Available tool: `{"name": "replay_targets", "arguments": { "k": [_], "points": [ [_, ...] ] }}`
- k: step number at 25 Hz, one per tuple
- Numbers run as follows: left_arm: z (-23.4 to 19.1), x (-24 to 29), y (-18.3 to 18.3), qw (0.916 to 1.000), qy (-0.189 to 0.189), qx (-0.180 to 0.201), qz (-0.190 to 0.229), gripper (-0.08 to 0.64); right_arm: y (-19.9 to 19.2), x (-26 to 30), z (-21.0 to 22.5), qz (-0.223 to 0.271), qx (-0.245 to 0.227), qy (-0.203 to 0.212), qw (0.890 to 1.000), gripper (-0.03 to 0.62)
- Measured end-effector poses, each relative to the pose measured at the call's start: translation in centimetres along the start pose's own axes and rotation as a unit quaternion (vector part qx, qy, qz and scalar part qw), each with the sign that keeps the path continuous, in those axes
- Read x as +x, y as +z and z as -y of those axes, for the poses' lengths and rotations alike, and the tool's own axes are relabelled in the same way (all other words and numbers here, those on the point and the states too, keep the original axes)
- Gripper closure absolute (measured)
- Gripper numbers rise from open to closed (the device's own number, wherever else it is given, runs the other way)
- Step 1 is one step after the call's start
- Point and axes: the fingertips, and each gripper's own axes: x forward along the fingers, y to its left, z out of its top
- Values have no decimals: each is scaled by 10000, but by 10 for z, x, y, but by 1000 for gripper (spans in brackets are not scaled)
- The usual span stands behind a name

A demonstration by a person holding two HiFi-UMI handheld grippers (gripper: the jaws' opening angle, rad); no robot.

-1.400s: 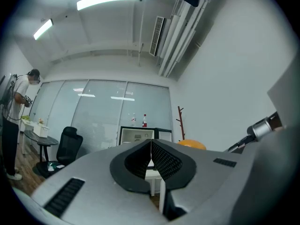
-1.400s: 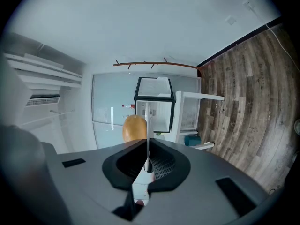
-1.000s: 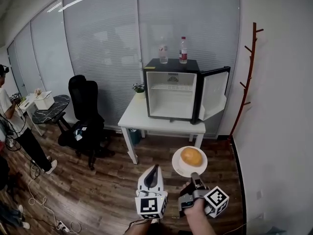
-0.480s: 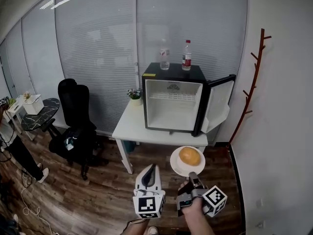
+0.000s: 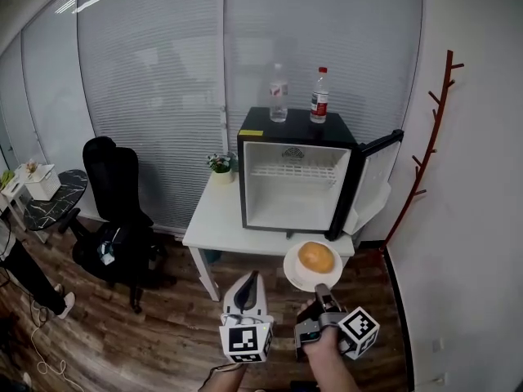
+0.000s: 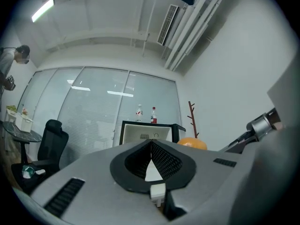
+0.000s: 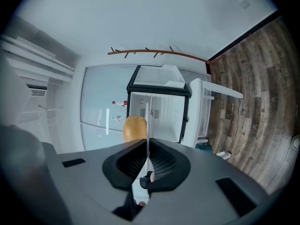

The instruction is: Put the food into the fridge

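Note:
A round orange-yellow bun [image 5: 316, 256] lies on a white plate [image 5: 294, 274]. My right gripper [image 5: 321, 291] is shut on the plate's near rim and holds it in the air just in front of the white table [image 5: 214, 219]. In the right gripper view the plate [image 7: 147, 116] shows edge-on between the jaws, with the bun [image 7: 134, 128] to its left. The small black fridge [image 5: 294, 131] stands on the table with its door [image 5: 377, 178] swung open to the right and its white inside bare. My left gripper [image 5: 248, 285] hangs beside the plate, shut on nothing.
Two water bottles [image 5: 279, 92] [image 5: 319, 95] stand on the fridge top. A small potted plant [image 5: 218, 166] sits on the table left of the fridge. A black office chair [image 5: 114, 211] is at the left, a wooden coat rack [image 5: 433, 137] on the right wall.
The fridge and table have drawn nearer and more central. Both grippers and the plate with the bun keep their places relative to each other.

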Motion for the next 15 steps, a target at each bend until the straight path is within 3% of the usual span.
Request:
{"name": "replay_targets", "arguments": {
  "k": [9,15],
  "points": [
    [-9,68,-21,9999,-148,79,-41,532,18,69,9,0,64,-38,10000,557],
    [-16,122,-39,9995,-30,98,-282,532,44,129,9,-118,82,-80,9999,557]
  ]
}}
